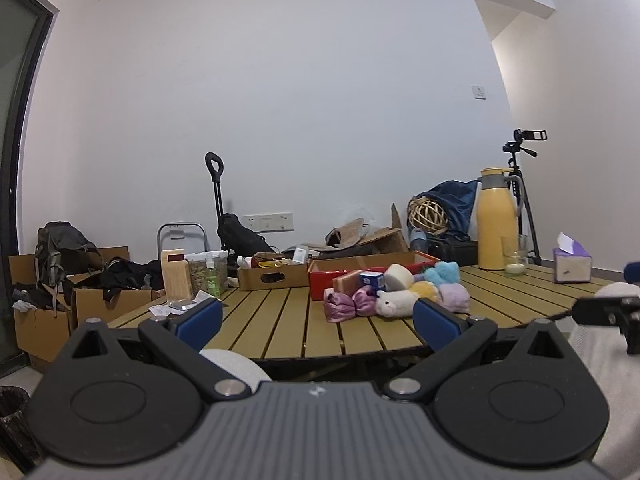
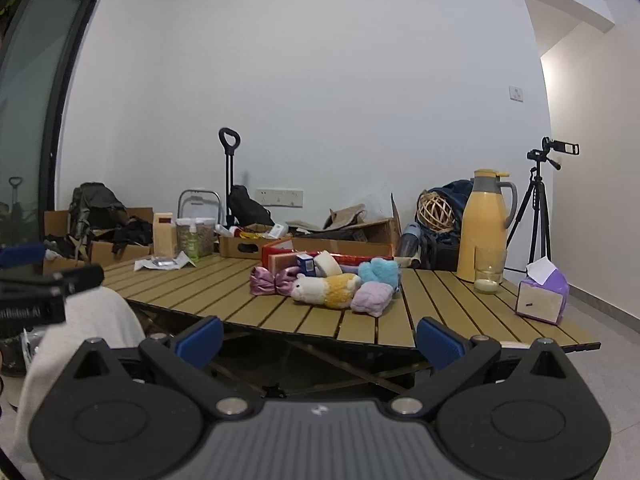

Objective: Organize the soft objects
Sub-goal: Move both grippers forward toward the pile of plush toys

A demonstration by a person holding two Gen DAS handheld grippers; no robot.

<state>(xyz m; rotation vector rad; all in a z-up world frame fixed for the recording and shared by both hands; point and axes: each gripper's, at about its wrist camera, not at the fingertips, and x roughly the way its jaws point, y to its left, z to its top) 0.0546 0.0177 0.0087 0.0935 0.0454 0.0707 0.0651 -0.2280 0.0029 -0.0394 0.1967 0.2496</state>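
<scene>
A heap of soft things lies on the slatted wooden table (image 1: 280, 320) (image 2: 224, 292): a pink satin bow (image 1: 348, 305) (image 2: 272, 281), a white and yellow plush animal (image 1: 396, 303) (image 2: 326, 289), a lilac plush (image 1: 454, 296) (image 2: 372, 298), a blue plush (image 1: 442, 272) (image 2: 379, 272) and a cream sponge (image 1: 398, 277) (image 2: 328, 264). A red box (image 1: 320, 276) (image 2: 276, 247) stands behind the heap. My left gripper (image 1: 318, 322) is open, held short of the table's near edge. My right gripper (image 2: 318, 338) is open too, also short of the edge, with nothing between its fingers.
A yellow thermos jug (image 1: 498, 220) (image 2: 482, 224), a glass with a candle (image 1: 515, 255) (image 2: 489, 270) and a purple tissue box (image 1: 572, 264) (image 2: 542, 296) stand at the right. Cardboard boxes (image 1: 272, 274) (image 2: 240, 246), jars and bags crowd the back left. A tripod camera (image 2: 540, 208) stands beyond.
</scene>
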